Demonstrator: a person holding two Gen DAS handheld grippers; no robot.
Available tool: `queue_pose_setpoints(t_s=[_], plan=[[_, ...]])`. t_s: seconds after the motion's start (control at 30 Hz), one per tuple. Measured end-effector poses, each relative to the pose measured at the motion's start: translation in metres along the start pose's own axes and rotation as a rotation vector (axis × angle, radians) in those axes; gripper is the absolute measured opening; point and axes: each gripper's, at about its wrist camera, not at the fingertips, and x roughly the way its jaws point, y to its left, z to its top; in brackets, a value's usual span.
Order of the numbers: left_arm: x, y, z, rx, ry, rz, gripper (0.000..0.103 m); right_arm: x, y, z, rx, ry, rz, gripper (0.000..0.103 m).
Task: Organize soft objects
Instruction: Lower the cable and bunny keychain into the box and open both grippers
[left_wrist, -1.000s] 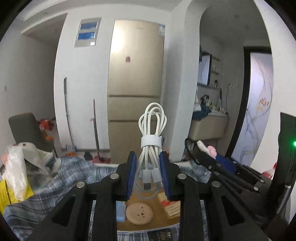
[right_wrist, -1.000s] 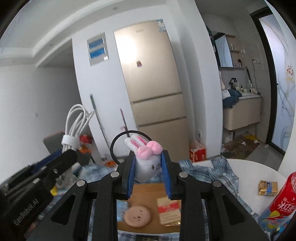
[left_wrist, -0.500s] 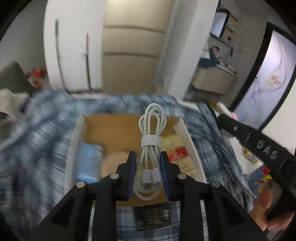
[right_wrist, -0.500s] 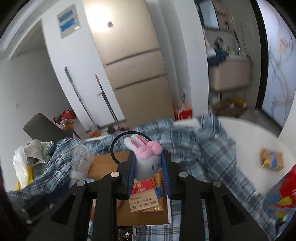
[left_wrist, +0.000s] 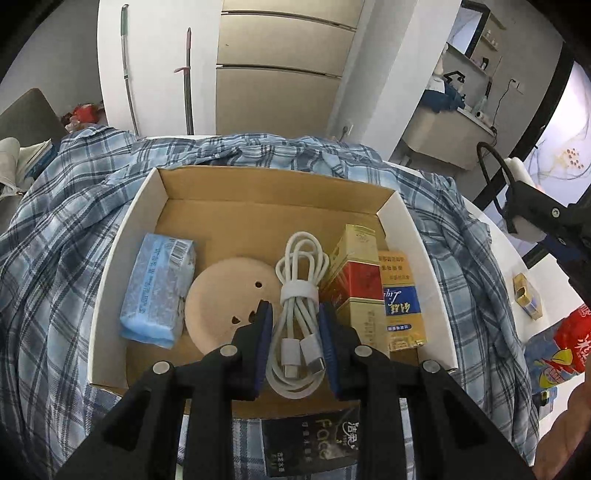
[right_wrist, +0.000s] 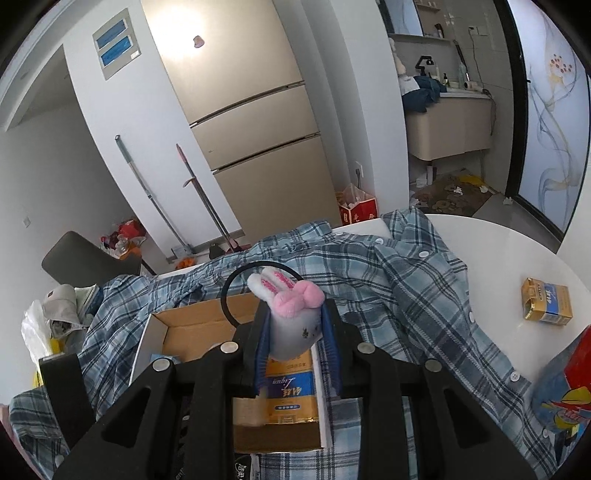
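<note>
My left gripper (left_wrist: 295, 343) is shut on a coiled white USB cable (left_wrist: 300, 295) bound with a white strap, held over the open cardboard box (left_wrist: 122, 236). The box holds a blue tissue pack (left_wrist: 159, 288), a round beige disc (left_wrist: 221, 295) and cigarette packs (left_wrist: 360, 280). My right gripper (right_wrist: 295, 339) is shut on a small grey plush rabbit (right_wrist: 291, 310) with a pink bow and a black elastic loop (right_wrist: 231, 284), held above the box's right side (right_wrist: 321, 387). The right gripper also shows at the right edge of the left wrist view (left_wrist: 546, 225).
The box sits on a blue plaid shirt (right_wrist: 406, 295) spread over a white round table (right_wrist: 498, 243). A yellow cigarette pack (right_wrist: 546, 306) and a red snack bag (right_wrist: 576, 373) lie at the right. A black tissue pack (left_wrist: 310, 443) lies in front of the box.
Both grippers have tilted down from facing the room toward the box. The left has carried the cable lower over the box; the right has brought the rabbit above the box's right side.
</note>
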Motion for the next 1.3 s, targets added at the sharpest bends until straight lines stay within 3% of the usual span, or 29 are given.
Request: queue_pose_setpoints(t_s=[0.3,0.47,0.5,0.53,0.6,0.7,0.8,0.87,0.97,1.03,1.1,1.3], plan=[[0.003,-0.008,-0.002,0.032,0.008,-0.161,0.028,-0.001,0.000,0.001,-0.004,-0.003,0.002,0.025],[-0.005,-0.019,-0.003,0.091,-0.036,-0.120,0.030,-0.002,-0.002,0.003,0.001,-0.006,0.002,0.025],[-0.008,-0.020,-0.003,0.105,-0.048,-0.113,0.040,-0.002,-0.002,0.003,0.000,-0.009,0.002,0.025],[-0.011,-0.021,-0.003,0.112,-0.063,-0.111,0.056,-0.002,-0.002,0.003,-0.001,-0.011,0.001,0.025],[-0.024,-0.020,-0.002,0.120,-0.121,-0.118,0.069,-0.004,-0.001,0.004,-0.004,-0.019,0.000,0.025],[-0.055,-0.018,0.003,0.153,-0.244,-0.097,0.069,-0.007,-0.002,0.005,-0.005,-0.030,0.007,0.025],[-0.091,-0.012,0.005,0.188,-0.406,-0.061,0.086,-0.010,-0.001,0.006,-0.008,-0.039,0.019,0.025],[-0.113,-0.007,0.005,0.204,-0.503,-0.036,0.087,-0.011,0.001,0.007,-0.025,-0.036,0.033,0.025],[-0.127,-0.002,0.006,0.238,-0.545,-0.025,0.093,-0.007,0.007,0.007,-0.072,0.003,0.060,0.025],[-0.131,0.003,0.002,0.234,-0.576,-0.027,0.103,-0.002,0.011,0.005,-0.108,0.039,0.082,0.025],[-0.132,0.010,-0.003,0.204,-0.609,-0.028,0.103,0.004,0.013,0.001,-0.117,0.069,0.088,0.025],[-0.120,0.023,-0.007,0.161,-0.593,-0.043,0.103,0.032,0.015,-0.013,-0.130,0.177,0.038,0.025]])
